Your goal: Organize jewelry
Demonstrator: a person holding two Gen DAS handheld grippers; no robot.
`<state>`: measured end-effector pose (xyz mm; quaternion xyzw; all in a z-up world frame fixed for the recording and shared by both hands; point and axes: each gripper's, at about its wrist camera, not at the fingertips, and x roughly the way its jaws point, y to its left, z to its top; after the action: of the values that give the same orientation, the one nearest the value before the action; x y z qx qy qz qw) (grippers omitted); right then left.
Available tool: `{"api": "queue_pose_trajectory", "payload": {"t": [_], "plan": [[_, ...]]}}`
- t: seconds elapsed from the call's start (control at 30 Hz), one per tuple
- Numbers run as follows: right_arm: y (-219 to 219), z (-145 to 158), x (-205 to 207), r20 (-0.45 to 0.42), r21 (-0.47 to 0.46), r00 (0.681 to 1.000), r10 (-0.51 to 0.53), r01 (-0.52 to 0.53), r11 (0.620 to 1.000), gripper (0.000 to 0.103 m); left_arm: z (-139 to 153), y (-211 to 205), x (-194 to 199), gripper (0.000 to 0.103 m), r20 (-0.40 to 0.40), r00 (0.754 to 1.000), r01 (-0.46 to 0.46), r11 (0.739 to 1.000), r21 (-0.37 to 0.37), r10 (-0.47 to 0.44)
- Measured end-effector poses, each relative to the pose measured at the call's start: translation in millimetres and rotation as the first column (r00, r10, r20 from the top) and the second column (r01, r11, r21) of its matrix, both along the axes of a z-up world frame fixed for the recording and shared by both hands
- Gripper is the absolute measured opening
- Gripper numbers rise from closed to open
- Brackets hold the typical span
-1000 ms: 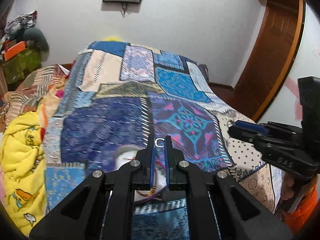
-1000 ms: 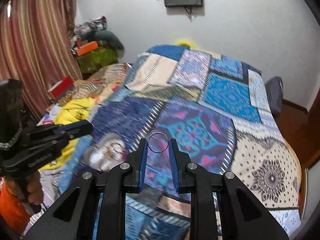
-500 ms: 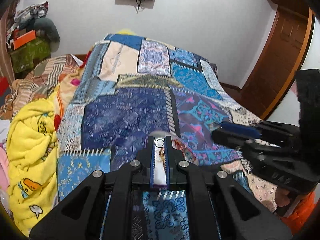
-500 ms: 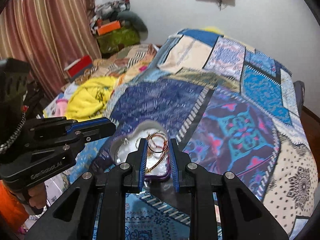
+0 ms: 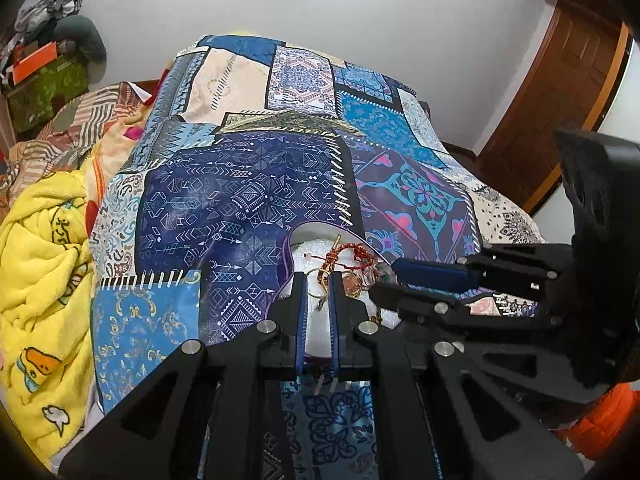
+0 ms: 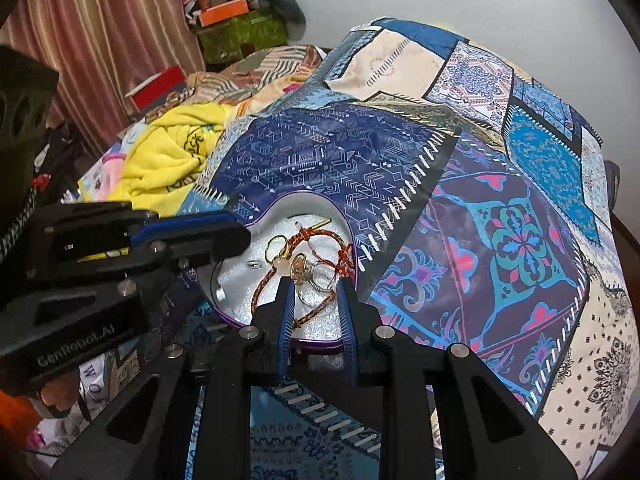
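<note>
A purple-rimmed heart-shaped box [image 6: 340,350] with white lining lies on the patchwork bedspread; it also shows in the left wrist view [image 5: 286,256]. Inside lie a red braided cord bracelet [image 6: 280,280], a gold ring [image 6: 275,246] and a silver ring [image 6: 316,280]. My right gripper [image 6: 314,286] is open over the box, and the silver ring lies loose between its fingers. My left gripper [image 5: 319,280] hovers over the box's left side, jaws a narrow gap apart; a small gold ring [image 5: 320,276] sits at its fingertips.
The patchwork bedspread [image 6: 500,220] covers the bed. A yellow blanket [image 5: 40,260] is heaped at the left. Boxes and clothes [image 6: 236,24] pile against the far wall by a striped curtain [image 6: 100,40]. A wooden door [image 5: 568,80] stands at the right.
Both grippers have come down over the heart-shaped box. The right gripper, which held the silver ring, has opened and the ring now lies in the box.
</note>
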<state>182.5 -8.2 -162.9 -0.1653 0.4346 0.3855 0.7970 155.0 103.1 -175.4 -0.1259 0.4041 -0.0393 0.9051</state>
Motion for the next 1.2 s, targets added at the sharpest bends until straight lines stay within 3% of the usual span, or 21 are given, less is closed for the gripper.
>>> {"api": "queue_pose_trajectory", "payload": {"t": [0.27, 0.53, 0.7, 0.87, 0.97, 1.07, 1.2], "plan": [[-10.2, 24.2, -7.7, 0.027, 0.042, 0.999, -0.036, 0.035, 0.998, 0.020, 18.8, 8.3, -8.4, 0.007, 0.036, 0.999, -0.033, 0.999, 0.018, 0.032], [-60.8, 117.3, -45.4, 0.176, 0.240, 0.970, -0.168, 0.123, 0.963, 0.020, 75.0, 4.0, -38.2, 0.007, 0.168, 0.983, -0.084, 0.995, 0.062, 0.072], [-94.8, 178.2, -90.4, 0.287, 0.397, 0.920, -0.267, 0.140, 0.907, 0.020, 131.0, -10.6, -77.7, 0.007, 0.323, 0.943, -0.115, 0.990, 0.086, 0.082], [-114.5, 215.4, -138.1, 0.370, 0.502, 0.865, -0.340, 0.121, 0.856, 0.022, 182.3, -27.9, -126.9, 0.018, 0.487, 0.869, -0.165, 0.980, 0.113, 0.090], [-118.3, 222.9, -161.7, 0.399, 0.531, 0.836, -0.377, 0.125, 0.838, 0.032, 207.1, -38.6, -159.4, 0.033, 0.579, 0.810, -0.206, 0.970, 0.126, 0.097], [-119.8, 223.5, -182.8, 0.430, 0.547, 0.796, -0.426, 0.145, 0.824, 0.059, 219.6, -45.9, -185.1, 0.046, 0.637, 0.763, -0.241, 0.962, 0.129, 0.106], [-118.9, 222.4, -196.3, 0.483, 0.549, 0.732, -0.480, 0.174, 0.818, 0.084, 224.8, -56.6, -209.1, 0.061, 0.673, 0.731, -0.283, 0.947, 0.152, 0.110]]}}
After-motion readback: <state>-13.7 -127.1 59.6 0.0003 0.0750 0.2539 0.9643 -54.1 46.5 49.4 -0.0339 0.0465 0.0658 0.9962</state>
